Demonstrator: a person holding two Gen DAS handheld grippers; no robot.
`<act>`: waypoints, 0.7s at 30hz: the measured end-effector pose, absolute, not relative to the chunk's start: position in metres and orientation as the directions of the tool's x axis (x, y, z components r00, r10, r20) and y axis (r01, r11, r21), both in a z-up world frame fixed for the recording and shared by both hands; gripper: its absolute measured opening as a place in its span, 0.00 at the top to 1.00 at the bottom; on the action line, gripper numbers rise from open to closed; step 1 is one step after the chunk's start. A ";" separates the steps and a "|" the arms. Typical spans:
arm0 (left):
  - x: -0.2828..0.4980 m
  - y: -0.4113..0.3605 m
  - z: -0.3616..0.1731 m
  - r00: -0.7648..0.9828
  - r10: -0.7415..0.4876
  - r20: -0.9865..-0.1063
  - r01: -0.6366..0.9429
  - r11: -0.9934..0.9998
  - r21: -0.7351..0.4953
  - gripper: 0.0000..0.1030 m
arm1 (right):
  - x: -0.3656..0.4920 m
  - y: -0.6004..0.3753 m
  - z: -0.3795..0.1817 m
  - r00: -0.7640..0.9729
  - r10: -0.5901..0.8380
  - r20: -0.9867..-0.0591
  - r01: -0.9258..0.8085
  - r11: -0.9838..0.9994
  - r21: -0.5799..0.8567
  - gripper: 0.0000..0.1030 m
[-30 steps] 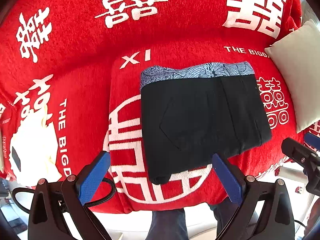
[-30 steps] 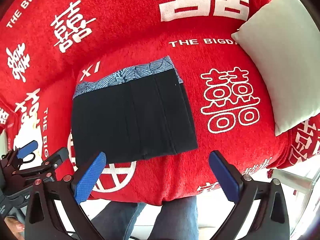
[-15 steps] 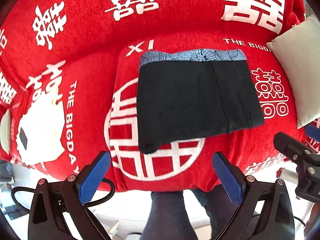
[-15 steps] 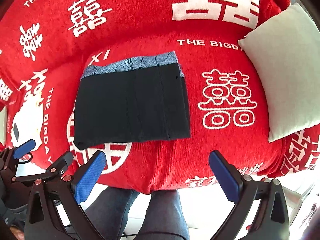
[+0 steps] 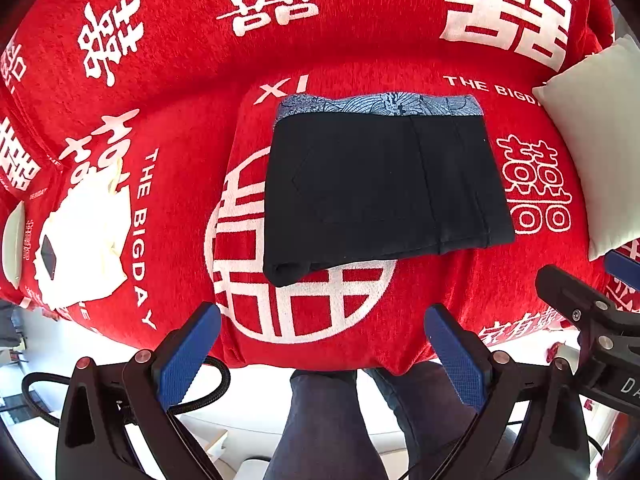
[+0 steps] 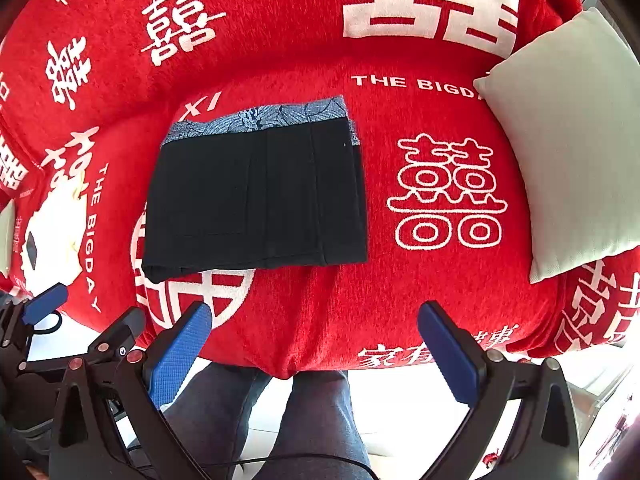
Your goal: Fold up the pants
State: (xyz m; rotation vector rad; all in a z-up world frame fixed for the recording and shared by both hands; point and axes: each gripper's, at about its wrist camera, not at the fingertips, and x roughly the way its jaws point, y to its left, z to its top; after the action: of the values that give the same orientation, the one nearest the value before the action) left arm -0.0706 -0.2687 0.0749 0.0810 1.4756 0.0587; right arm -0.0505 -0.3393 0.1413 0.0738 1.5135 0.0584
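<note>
The black pants (image 5: 380, 192) lie folded into a flat rectangle on the red sofa seat (image 5: 460, 288), with a blue patterned band along their far edge. They also show in the right wrist view (image 6: 256, 196). My left gripper (image 5: 320, 356) is open and empty, held off the seat's front edge, apart from the pants. My right gripper (image 6: 316, 352) is open and empty, also in front of the seat edge. The right gripper shows at the right edge of the left wrist view (image 5: 592, 320).
The sofa has a red cover with white characters (image 6: 444, 192). A pale cushion (image 6: 568, 132) leans at the right end. A white printed patch (image 5: 80, 240) lies at the left. The person's legs (image 5: 332, 424) stand below the seat front.
Both grippers have drawn back and up from the sofa; the folded pants look smaller and farther away. The pants have not moved.
</note>
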 end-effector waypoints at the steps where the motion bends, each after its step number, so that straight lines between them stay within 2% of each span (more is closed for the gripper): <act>1: -0.071 -0.269 0.075 0.095 0.087 -0.992 0.010 0.996 0.089 0.01 | -0.050 -0.340 0.141 0.058 0.083 -0.995 0.006 0.996 0.084 0.00; 21: -0.073 -0.272 0.074 0.092 0.117 -0.989 0.031 0.992 0.120 0.01 | -0.046 -0.329 0.143 0.066 0.086 -0.994 -0.033 0.996 0.084 0.00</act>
State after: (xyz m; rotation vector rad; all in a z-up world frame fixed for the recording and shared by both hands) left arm -0.0726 -0.2721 0.0739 0.1201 1.4787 0.0641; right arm -0.0463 -0.3293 0.1433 0.0429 1.5023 0.0901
